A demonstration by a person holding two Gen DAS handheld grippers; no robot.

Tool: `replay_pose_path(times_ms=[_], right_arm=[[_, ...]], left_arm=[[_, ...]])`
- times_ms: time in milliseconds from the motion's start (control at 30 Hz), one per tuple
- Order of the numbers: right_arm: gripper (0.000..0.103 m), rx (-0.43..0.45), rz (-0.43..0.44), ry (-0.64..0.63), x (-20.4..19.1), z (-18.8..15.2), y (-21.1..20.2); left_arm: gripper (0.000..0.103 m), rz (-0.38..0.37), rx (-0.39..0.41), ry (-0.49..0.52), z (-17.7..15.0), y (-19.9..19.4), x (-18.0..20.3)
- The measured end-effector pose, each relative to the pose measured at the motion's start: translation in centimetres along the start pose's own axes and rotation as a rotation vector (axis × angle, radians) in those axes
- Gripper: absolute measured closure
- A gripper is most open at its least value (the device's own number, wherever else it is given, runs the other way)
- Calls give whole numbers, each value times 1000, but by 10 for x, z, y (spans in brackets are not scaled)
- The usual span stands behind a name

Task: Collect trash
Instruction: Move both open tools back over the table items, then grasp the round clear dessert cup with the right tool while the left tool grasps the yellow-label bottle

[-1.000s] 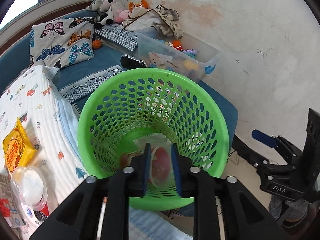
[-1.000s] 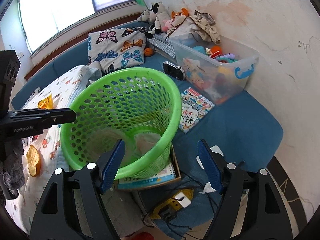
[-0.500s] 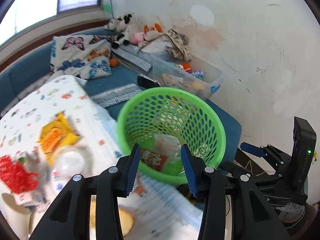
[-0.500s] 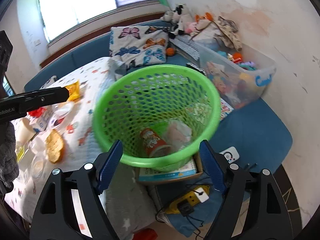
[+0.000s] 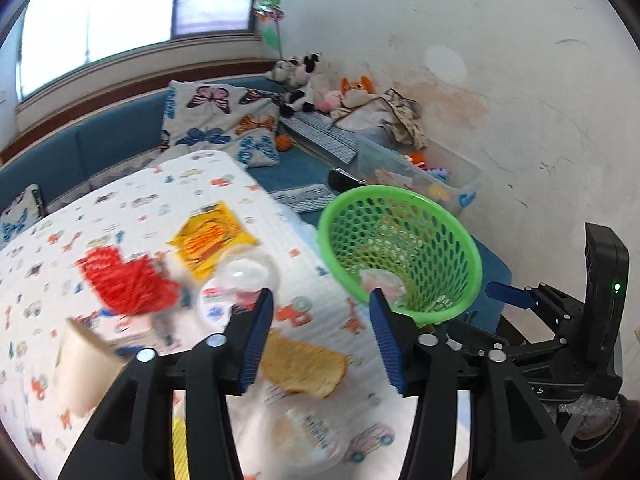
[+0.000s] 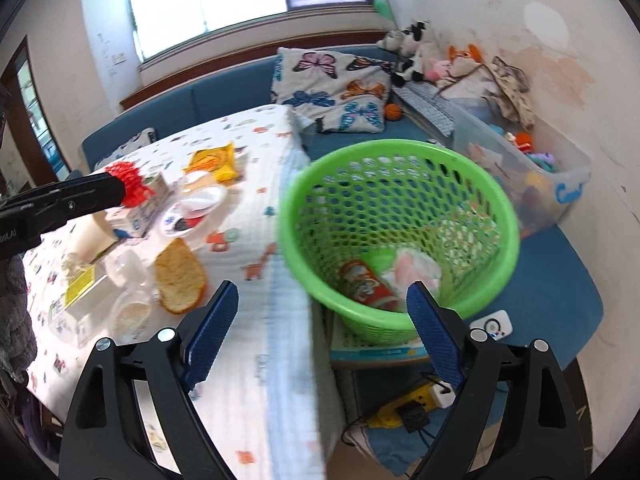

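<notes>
A green mesh basket (image 5: 416, 204) (image 6: 508, 216) stands beside the table, holding a red snack cup (image 6: 366, 284) and a crumpled clear wrapper (image 6: 416, 268). My left gripper (image 5: 320, 340) is open and empty above the table, over a slice of bread (image 5: 304, 364). Trash lies on the table: a yellow packet (image 5: 208, 236), red mesh (image 5: 124, 280), a clear lid (image 5: 248, 272), a paper cup (image 5: 84, 368). My right gripper (image 6: 320, 336) is open and empty, in front of the basket and the table edge.
The table has a printed white cloth (image 5: 160, 196). A blue bench (image 6: 552, 292) runs behind, with a butterfly cushion (image 6: 336, 88), plush toys (image 6: 416, 52) and a clear toy bin (image 6: 532, 168). A power strip (image 6: 408, 404) lies on the floor below the basket.
My left gripper let go of the wrapper over the basket, opened, and pulled back left over the table. My right gripper also drew back from the basket.
</notes>
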State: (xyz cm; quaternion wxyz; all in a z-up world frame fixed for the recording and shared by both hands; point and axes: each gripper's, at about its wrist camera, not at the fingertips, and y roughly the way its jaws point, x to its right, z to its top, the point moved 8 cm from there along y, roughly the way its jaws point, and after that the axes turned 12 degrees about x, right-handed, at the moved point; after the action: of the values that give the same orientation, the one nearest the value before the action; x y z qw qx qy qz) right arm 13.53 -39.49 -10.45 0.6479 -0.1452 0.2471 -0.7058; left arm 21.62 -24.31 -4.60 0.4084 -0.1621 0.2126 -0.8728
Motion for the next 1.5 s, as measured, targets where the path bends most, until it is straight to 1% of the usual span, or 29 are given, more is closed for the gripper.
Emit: replay_pose_path(times_ms=[133,433,733,900,1033,1167,1267,1400,1467,1500], right_arm=[[14,-1,31,-25,-24,0,2],[13,-16,96,-71,-65,-3,7],[13,-56,170,-136,-115,-21,13],[13,-82,218,-188,-143,-35,18],[13,-94,237,-220,-157,-42,26],[13,-118,224,-228,-162,-49,39],[13,-134,228,-227,-165,-53,46],[13,-145,221,-230,-166,-56,51],[15,-152,224,-226,-166,-58,53],[18,-151,223,-225,-166,-58,53]], left_arm=[[53,42,25,2,-7,-18,-16],[45,134,60,-34,-25,-54,-56],[43,221,58,-127,-57,-86,-108],[42,247,49,-158,-76,-99,-127],[42,253,41,-184,-89,-104,-137],[43,242,39,-191,-97,-108,-140],[43,216,35,-160,-100,-107,-133],[43,174,6,-106,-101,-97,-121],[43,157,-3,-62,-99,-92,-114],[43,149,-6,-44,-98,-90,-112]])
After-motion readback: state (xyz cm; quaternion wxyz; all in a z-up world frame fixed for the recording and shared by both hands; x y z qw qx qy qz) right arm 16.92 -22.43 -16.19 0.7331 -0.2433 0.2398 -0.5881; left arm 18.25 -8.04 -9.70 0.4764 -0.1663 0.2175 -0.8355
